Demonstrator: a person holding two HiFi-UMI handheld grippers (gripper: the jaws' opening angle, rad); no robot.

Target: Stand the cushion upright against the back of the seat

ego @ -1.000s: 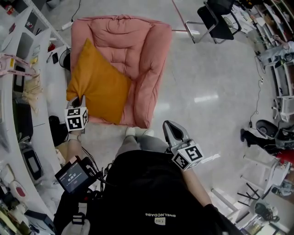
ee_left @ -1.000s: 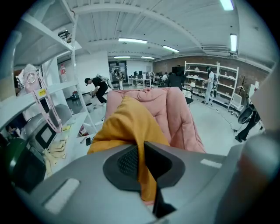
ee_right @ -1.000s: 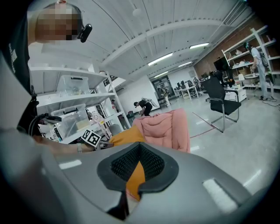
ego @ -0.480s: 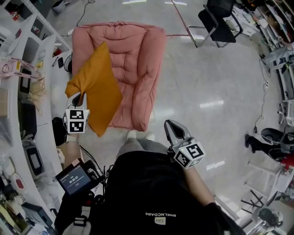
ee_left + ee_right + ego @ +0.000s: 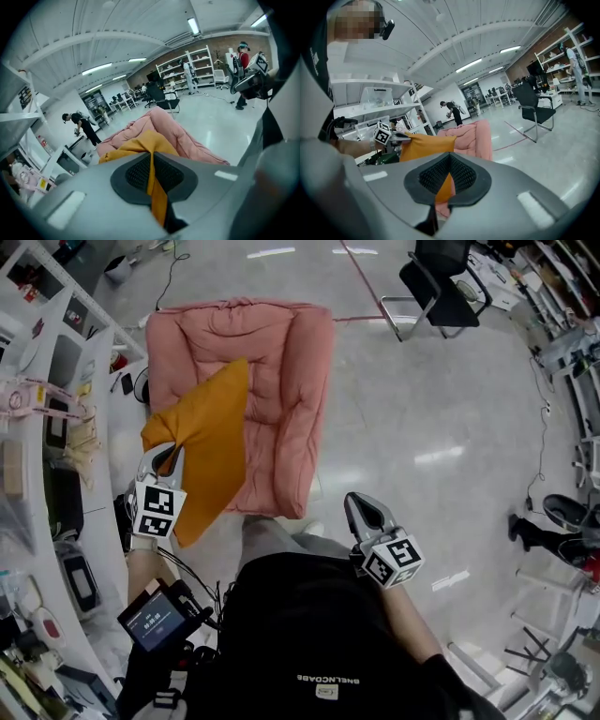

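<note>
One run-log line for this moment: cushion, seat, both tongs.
seat: pink | cushion: orange, hanging from one corner over seat, not yet upright | left tongs: shut on cushion corner | right tongs: shut, empty

You have the pink seat (image 5: 281, 362) lying on the glossy floor (image 5: 441, 427) near its left edge, with a black chair (image 5: 436, 282) standing beyond it.
</note>
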